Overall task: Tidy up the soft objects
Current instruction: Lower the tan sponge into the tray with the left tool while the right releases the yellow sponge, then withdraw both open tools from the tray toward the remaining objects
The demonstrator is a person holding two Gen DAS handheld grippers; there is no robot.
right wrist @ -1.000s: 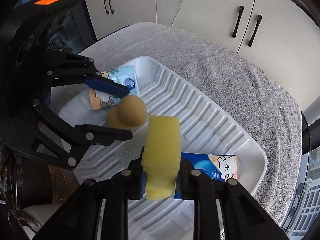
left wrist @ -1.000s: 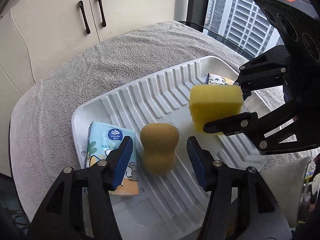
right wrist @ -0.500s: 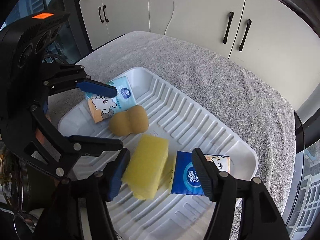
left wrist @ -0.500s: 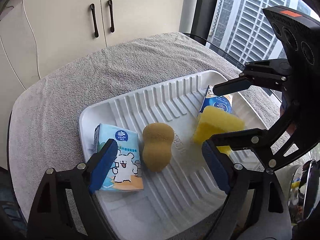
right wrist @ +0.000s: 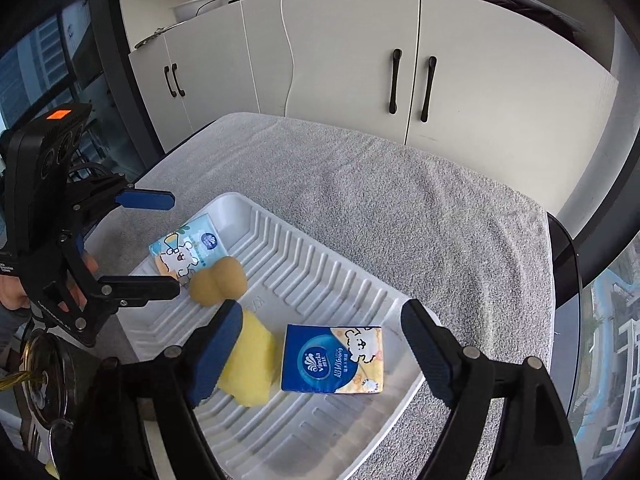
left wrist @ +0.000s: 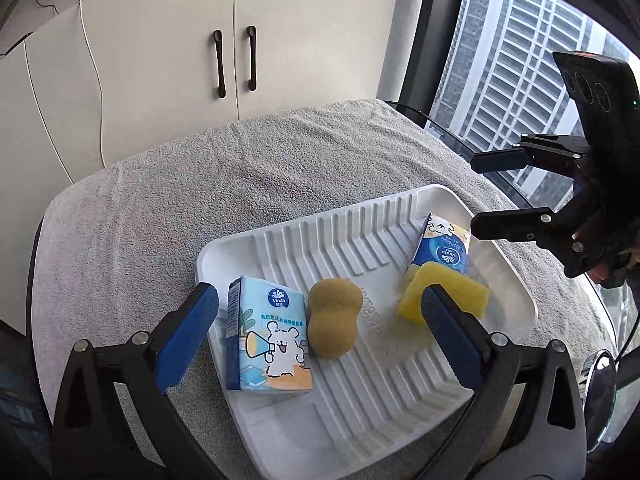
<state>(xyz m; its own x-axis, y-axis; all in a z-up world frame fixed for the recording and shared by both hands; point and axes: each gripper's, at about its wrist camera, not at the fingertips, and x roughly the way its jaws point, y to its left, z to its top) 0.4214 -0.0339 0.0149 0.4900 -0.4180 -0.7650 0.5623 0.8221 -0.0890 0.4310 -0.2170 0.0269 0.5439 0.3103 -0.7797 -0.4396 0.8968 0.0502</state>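
A white ribbed tray (left wrist: 360, 240) (right wrist: 320, 280) lies on a grey towel. In it are a light blue tissue pack (left wrist: 266, 340) (right wrist: 184, 254), a brown gourd-shaped sponge (left wrist: 334, 322) (right wrist: 218, 282), a yellow sponge (left wrist: 444, 298) (right wrist: 252, 364) and a dark blue tissue pack (left wrist: 440, 248) (right wrist: 334, 358). My left gripper (left wrist: 320, 344) (right wrist: 160, 244) is open and empty above the tray's near edge. My right gripper (right wrist: 320, 356) (left wrist: 480, 192) is open and empty, raised above the yellow sponge and the dark blue pack.
The grey towel (left wrist: 200, 184) covers a round table. White cabinets (left wrist: 232, 60) stand behind it. A window (left wrist: 512, 80) with high-rise buildings is at the right. A glass table edge (right wrist: 572, 264) shows beyond the towel.
My right gripper opened and let go of the yellow sponge, which now lies in the tray by the dark blue pack. Both grippers opened wider and pulled up and back.
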